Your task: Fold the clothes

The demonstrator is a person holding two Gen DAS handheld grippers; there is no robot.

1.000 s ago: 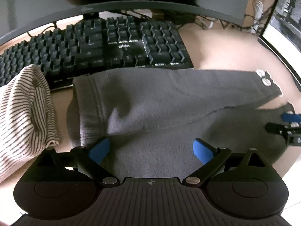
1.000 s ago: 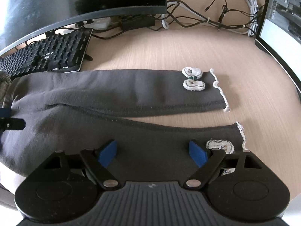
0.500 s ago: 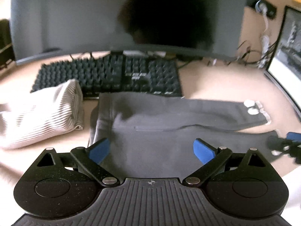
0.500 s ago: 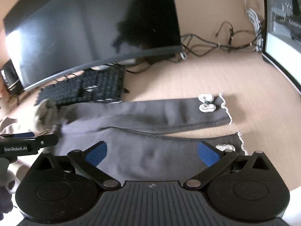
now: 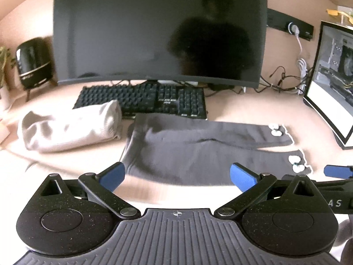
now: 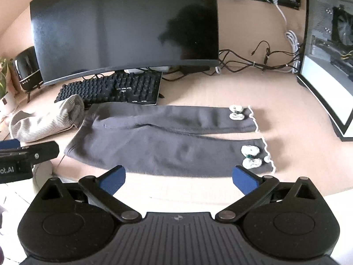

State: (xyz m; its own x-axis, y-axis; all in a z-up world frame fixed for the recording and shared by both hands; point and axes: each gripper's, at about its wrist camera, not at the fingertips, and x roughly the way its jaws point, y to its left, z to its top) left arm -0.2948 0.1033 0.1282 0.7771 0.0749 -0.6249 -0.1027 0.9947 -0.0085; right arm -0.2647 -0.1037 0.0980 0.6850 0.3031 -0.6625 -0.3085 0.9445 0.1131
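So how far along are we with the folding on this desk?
Done: the striped garment lies bundled left of the keyboard. In hand: nothing; the left tool and right tool are both open and empty, above the desk's near edge. Left: the grey trousers lie spread flat, legs side by side, with no fold visible.

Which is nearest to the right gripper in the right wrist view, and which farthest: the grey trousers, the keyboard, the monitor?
From the right gripper:
1. Grey trousers: spread flat on the desk, just ahead of the open jaws.
2. Keyboard: behind the trousers, to the left.
3. Monitor: at the back, rising above the keyboard.
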